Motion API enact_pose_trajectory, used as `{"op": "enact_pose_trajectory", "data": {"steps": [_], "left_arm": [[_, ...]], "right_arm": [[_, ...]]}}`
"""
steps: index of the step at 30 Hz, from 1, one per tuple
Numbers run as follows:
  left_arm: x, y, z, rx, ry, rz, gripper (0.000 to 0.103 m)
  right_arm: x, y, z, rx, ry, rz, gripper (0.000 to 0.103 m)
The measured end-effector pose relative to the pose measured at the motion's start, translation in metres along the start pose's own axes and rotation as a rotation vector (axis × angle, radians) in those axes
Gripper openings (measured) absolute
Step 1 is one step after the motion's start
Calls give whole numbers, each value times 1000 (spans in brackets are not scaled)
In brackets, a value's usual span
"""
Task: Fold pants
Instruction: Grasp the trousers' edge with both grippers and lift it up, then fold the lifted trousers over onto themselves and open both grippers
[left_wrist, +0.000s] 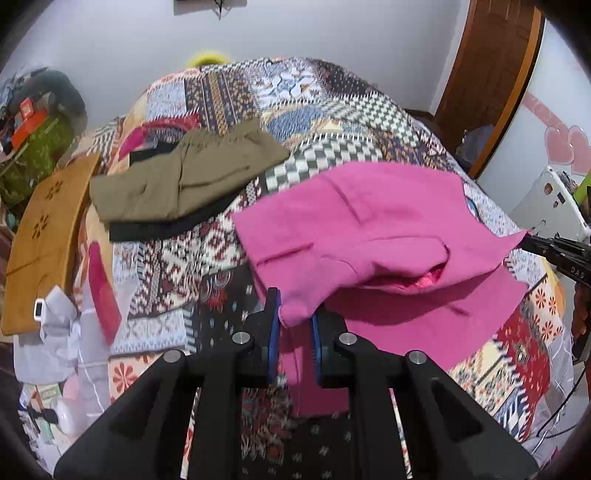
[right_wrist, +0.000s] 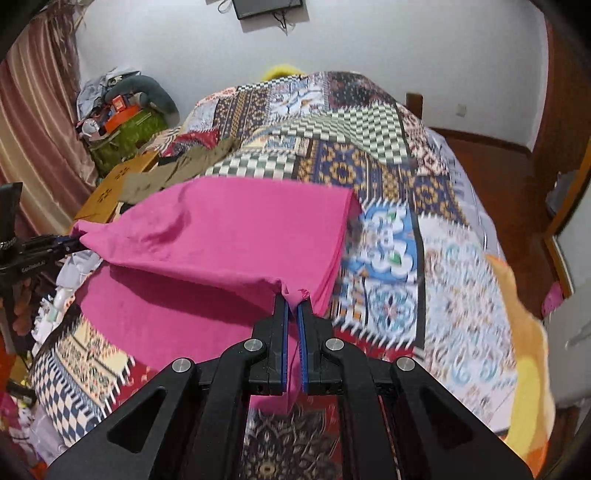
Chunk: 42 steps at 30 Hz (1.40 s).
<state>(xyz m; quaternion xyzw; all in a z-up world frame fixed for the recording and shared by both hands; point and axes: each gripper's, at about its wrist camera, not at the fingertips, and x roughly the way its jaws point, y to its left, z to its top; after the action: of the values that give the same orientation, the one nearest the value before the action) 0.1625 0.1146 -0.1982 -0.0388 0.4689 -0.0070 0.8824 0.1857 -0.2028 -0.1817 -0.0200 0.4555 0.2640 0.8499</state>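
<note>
The pink pants (left_wrist: 369, 229) hang folded over the patchwork bed (left_wrist: 321, 110), one corner pinched in the left gripper (left_wrist: 294, 317) and the other corner pinched in the right gripper (right_wrist: 292, 302), near the folded olive pants (left_wrist: 184, 177).

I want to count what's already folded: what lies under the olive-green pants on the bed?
Beneath the olive-green pants a black garment sticks out, on the patchwork bedspread. Anything else in the stack is covered.
</note>
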Motion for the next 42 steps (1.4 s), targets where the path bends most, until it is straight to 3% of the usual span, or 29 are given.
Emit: {"op": "enact_pose_trajectory", "data": {"steps": [5,7,8,9,14,16,18,24,35,42], "left_arm": [[1,5,-17,-10,31,23,14],[-2,7,-20,-15,32,42,21],[-4,8,-21,-19,31,58,29],[-6,10,-22,-24,28,82,38],[-25,8,-22,-16,-15,137,50],[-34,-1,-19,13,-40,142,56],[-42,-9,-15,30,-67,138,67],[-54,-39,-3,81,-118,75,83],[8,-84,-13,249,42,73,84],[25,-92,-7,264,53,65,84]], "right_arm": [[-3,0,-19,26,15,-19,5],[-5,-2,-23,36,21,-36,6],[-8,-3,-26,47,21,-45,6],[-11,-6,-28,61,21,-49,9],[-27,-3,-32,79,-20,-60,24],[-36,4,-29,60,-45,-64,35],[-41,13,-25,28,-66,-68,41],[-50,49,-12,-91,-126,-56,62],[-6,88,-17,-212,-30,7,64],[19,95,-18,-233,39,35,64]]}}
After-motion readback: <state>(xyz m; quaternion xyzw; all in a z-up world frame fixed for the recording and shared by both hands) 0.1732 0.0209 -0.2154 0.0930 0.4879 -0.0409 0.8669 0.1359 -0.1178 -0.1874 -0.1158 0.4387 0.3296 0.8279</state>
